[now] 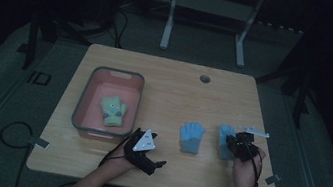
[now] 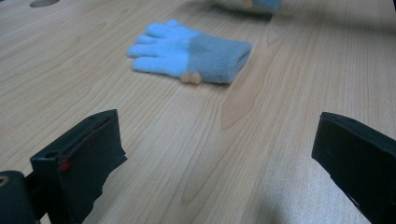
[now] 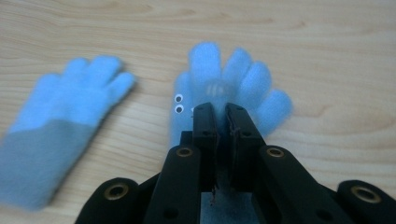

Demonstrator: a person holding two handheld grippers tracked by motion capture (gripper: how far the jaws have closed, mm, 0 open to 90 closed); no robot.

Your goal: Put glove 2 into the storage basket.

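right claw [image 3: 221, 112]: pressed together, pinching the fuzzy light-blue knit glove with googly eyes [image 3: 233, 79] on the wooden desk [image 1: 171, 81] | left claw [image 2: 215, 154]: spread, holding nothing, low over the desk | second blue glove with grey cuff [image 1: 191, 137]: flat between the claws | green glove [image 1: 113, 110]: in pink tray [image 1: 92, 132]
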